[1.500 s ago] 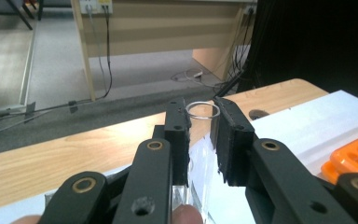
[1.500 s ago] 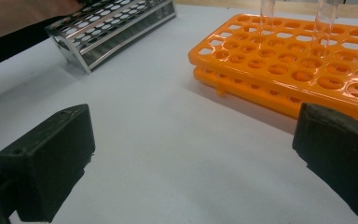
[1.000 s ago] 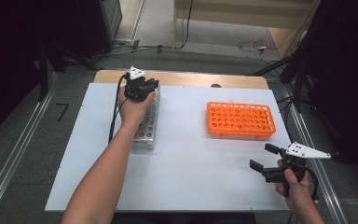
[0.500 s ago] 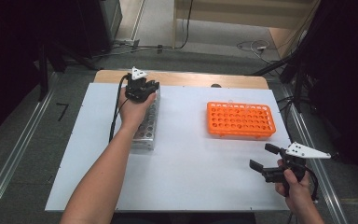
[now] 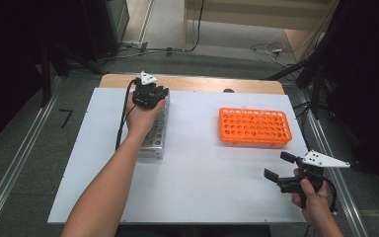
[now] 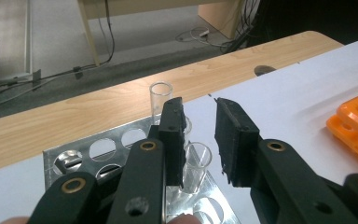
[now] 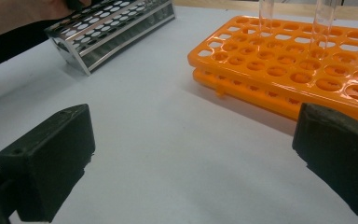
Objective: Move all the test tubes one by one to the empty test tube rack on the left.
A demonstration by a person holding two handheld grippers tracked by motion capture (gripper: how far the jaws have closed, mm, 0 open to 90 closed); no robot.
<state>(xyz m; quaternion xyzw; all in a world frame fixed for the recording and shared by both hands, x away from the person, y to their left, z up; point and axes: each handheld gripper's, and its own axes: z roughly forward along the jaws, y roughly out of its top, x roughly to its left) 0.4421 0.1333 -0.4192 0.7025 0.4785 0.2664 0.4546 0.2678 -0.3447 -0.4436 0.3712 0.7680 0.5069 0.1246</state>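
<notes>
Left gripper (image 6: 198, 135) over the metal rack (image 5: 154, 134)

We saw its jaws just opening, a narrow gap, gripping nothing; a clear tube (image 6: 196, 167) stood in the rack beneath them. The right gripper (image 5: 280, 167) gaped wide, empty, near the orange rack (image 5: 254, 126).

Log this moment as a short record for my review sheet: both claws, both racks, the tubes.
left claw: at the far end of the metal rack; jaws narrowly apart, just been opening
clear tube: stands in the metal rack between the left jaws, not clamped
right claw: wide open, nothing between the jaws, at the near right of the white table
orange rack: right of centre, apart from both claws
two upright tubes: stand in the orange rack
</notes>
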